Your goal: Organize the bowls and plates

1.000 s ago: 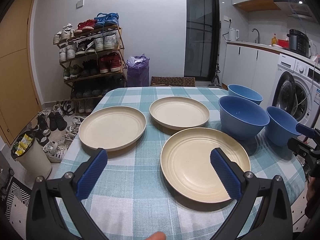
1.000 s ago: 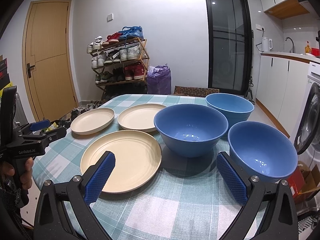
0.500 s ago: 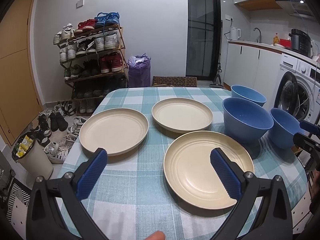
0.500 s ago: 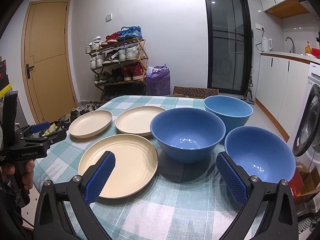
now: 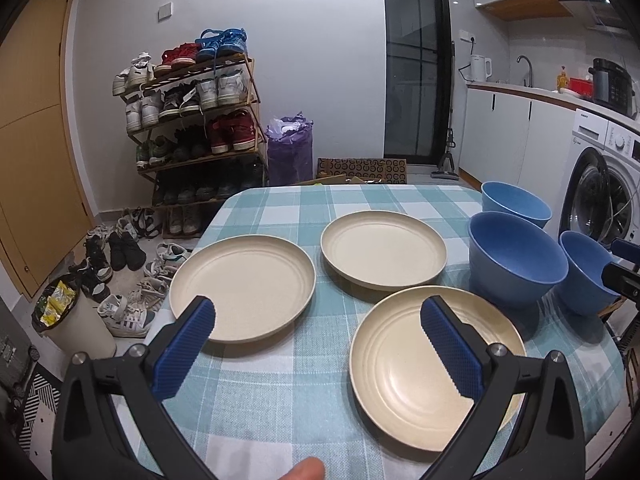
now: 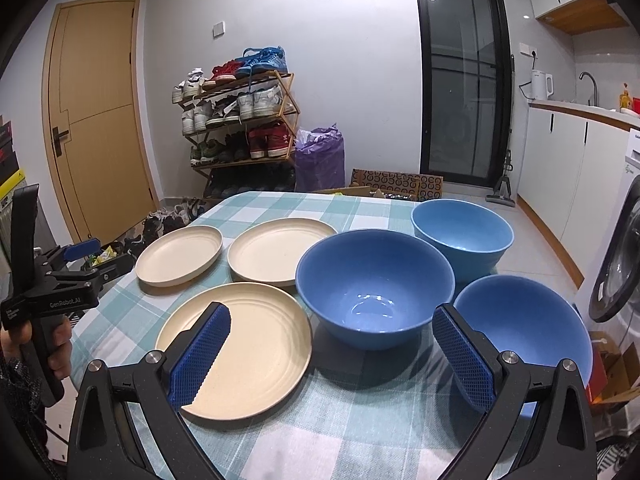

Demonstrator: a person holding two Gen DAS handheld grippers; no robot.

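The table [image 6: 360, 432] runs off the lower frame edge in both views, its checked cloth partly hidden behind the gripper frames. The right gripper [image 6: 332, 354] hovers low over the near edge, jaws spread wide and empty, one pad covering part of the nearest plate [image 6: 248, 340]. The left gripper [image 5: 316, 350] hangs likewise, wide apart, holding nothing. Three cream plates lie left of centre; three blue bowls stand right, the near bowl [image 6: 532, 328] half hidden behind the right pad. A hand [image 6: 60, 344] grips the left handle at the far left.
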